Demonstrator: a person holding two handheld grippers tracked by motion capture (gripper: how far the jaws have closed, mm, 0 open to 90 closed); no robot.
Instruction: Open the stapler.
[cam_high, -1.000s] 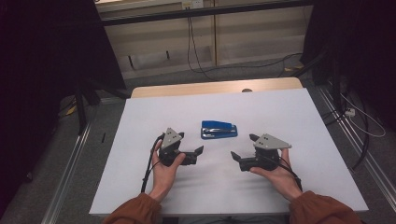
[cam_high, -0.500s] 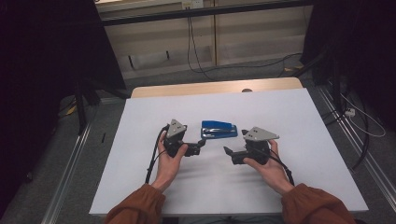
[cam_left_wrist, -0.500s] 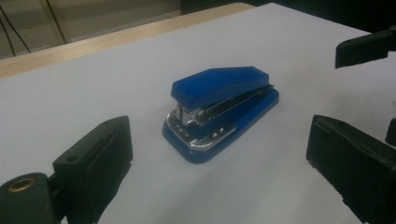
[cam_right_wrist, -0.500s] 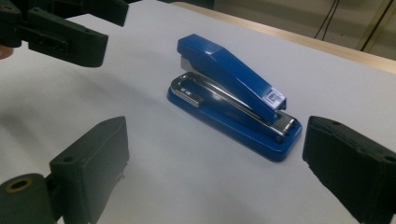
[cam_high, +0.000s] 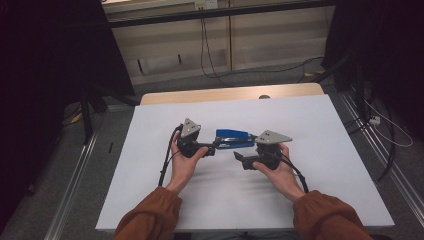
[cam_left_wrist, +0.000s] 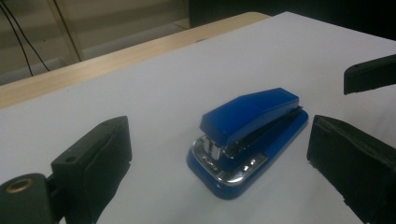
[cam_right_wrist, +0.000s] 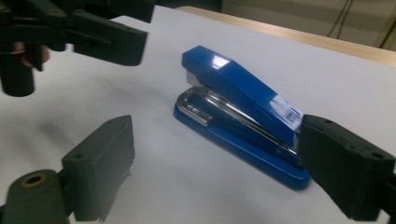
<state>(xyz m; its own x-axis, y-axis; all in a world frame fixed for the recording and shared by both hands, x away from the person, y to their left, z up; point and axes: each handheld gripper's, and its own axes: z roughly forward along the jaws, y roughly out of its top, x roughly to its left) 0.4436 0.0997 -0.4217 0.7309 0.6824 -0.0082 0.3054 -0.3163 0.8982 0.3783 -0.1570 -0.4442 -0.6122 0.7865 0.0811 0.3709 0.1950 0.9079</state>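
Note:
A blue stapler (cam_high: 234, 138) lies flat on the white table top (cam_high: 330, 150), near its middle. My left gripper (cam_high: 213, 146) is at the stapler's left end, open, jaws pointing right at it. In the left gripper view the stapler (cam_left_wrist: 247, 133) lies just ahead, between the spread jaws of the left gripper (cam_left_wrist: 219, 140), metal front end towards me. My right gripper (cam_high: 240, 160) hangs open just in front of the stapler's right half. In the right gripper view the stapler (cam_right_wrist: 243, 109) lies between the wide jaws of the right gripper (cam_right_wrist: 217, 137), untouched, with the left gripper (cam_right_wrist: 100, 30) beyond it.
A strip of bare wood (cam_high: 230, 95) runs along the table's far edge. Metal rails (cam_high: 75, 200) flank the table on both sides. Cables (cam_high: 385, 135) trail over the floor at the right and behind. A jaw of the right gripper (cam_left_wrist: 369, 74) shows in the left gripper view.
Both hands have moved forward and inward over the last second, bringing the two open grippers up to the stapler. The stapler has stayed put.

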